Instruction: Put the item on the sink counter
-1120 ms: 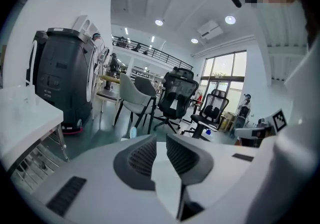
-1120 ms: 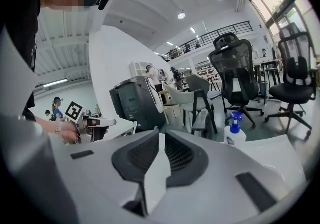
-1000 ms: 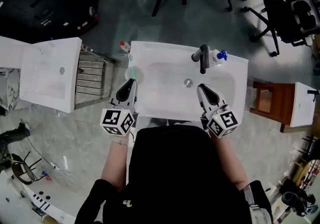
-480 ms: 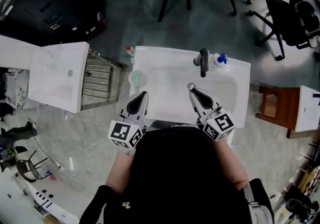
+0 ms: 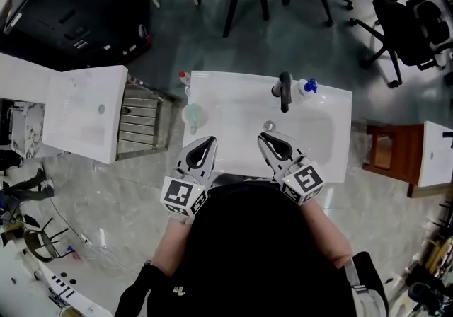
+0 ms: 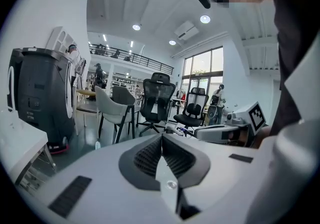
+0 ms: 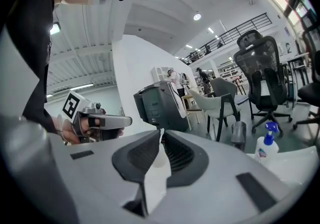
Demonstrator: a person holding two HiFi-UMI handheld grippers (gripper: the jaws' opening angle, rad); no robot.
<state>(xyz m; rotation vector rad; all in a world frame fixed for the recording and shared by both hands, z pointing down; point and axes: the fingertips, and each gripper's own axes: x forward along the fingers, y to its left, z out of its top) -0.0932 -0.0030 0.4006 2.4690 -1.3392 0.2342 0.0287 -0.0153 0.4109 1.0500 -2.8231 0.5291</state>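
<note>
**— How do your two tools stand?**
— My left gripper (image 5: 207, 144) has its jaws pressed together with nothing between them. My right gripper (image 5: 265, 139) is the same, pads meeting and carrying nothing. Both hang over the near side of the sink counter (image 5: 333, 160) and point toward its back. The left one is by the near-left part, and the right one sits just short of the drain (image 5: 269, 125).

**— And the item?**
— The pale green cup (image 5: 192, 115) stands on the counter's left rim. It is beyond my left gripper and clear of it.

**— What lies further out?**
— A black faucet (image 5: 284, 90) stands at the back rim, with a soap bottle (image 5: 306, 86) with a blue pump just to its right. A small red-capped bottle (image 5: 184, 78) is at the back-left corner. Left of that is a slatted metal rack (image 5: 141, 121), then a second white counter (image 5: 78, 110).
</note>
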